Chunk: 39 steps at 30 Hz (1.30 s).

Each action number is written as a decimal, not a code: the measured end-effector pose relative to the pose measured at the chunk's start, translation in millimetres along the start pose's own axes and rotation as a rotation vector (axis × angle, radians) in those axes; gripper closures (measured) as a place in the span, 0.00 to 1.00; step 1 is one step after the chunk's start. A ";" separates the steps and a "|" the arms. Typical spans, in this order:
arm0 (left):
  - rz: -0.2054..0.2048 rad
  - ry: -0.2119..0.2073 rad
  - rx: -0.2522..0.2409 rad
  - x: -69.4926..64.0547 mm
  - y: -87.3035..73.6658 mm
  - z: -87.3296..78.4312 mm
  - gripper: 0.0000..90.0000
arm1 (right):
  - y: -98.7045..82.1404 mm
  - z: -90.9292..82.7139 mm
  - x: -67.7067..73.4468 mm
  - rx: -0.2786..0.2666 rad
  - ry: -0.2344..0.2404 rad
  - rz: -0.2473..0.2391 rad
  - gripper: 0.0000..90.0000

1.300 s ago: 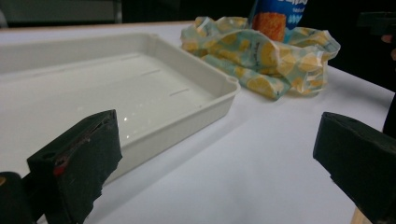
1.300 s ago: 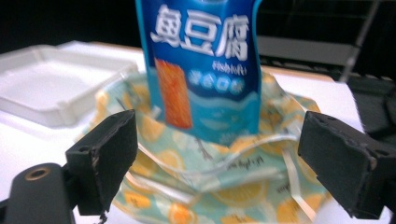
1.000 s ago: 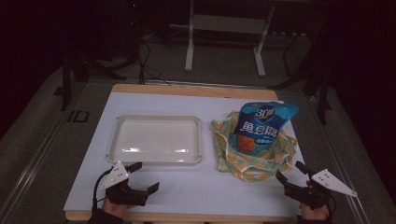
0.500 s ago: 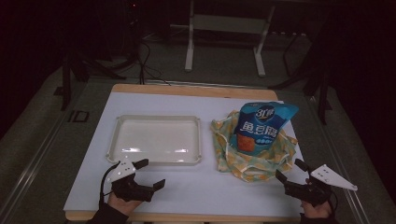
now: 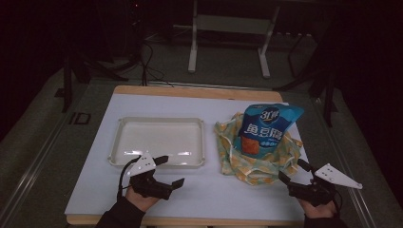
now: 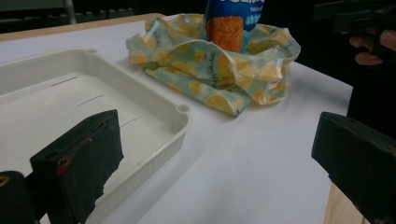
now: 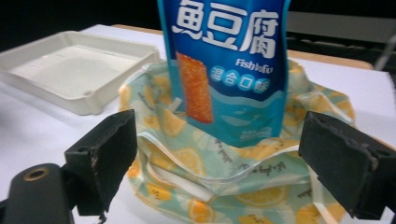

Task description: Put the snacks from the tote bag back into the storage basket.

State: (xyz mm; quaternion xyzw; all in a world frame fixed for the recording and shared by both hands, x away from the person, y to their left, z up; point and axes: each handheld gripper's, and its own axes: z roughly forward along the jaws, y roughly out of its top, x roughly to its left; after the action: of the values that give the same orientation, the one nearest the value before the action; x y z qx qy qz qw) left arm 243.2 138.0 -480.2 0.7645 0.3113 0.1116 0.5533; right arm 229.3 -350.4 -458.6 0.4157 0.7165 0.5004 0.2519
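A blue snack bag (image 5: 266,127) (image 7: 224,65) (image 6: 232,21) stands upright in a lemon-print pouch (image 5: 256,156) (image 7: 224,182) (image 6: 210,70) on the right of the white table (image 5: 223,194). A shallow white tray (image 5: 159,140) (image 6: 51,102) (image 7: 70,65) lies empty at centre left. My left gripper (image 5: 170,171) (image 6: 219,158) is open near the table's front edge, just in front of the tray's near right corner. My right gripper (image 5: 293,172) (image 7: 224,158) is open at the front right, its jaws pointing at the pouch's near edge and apart from it.
A wooden strip (image 5: 199,92) runs along the table's far edge. Beyond it stand a metal stand's legs (image 5: 228,42) and cables (image 5: 142,57) on a dark floor. Bare table top lies between the tray and the front edge.
My left gripper has moved forward and to the right, up to the tray's near right corner. My right gripper has barely shifted.
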 end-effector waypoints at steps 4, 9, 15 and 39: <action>0.006 -0.024 -0.015 0.3 6.0 7.9 0.03 | 1.8 -1.7 -3.5 -0.015 -0.003 0.002 0.13; -0.005 -0.049 -0.005 1.0 10.9 19.3 0.03 | 6.1 -1.7 -6.5 -0.027 0.005 -0.008 0.13; -0.007 -0.084 0.022 0.1 15.6 33.2 0.03 | 11.3 1.2 -7.9 -0.026 0.014 -0.018 0.15; 0.051 -0.150 0.030 -8.5 59.3 90.0 0.03 | 29.8 21.4 -16.0 -0.028 0.024 -0.034 0.14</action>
State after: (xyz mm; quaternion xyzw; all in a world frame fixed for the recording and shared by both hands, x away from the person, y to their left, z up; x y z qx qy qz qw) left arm 303.8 51.5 -457.1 0.7865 0.2512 0.0633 0.5606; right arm 264.6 -348.5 -439.8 0.3938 0.7192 0.5112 0.2574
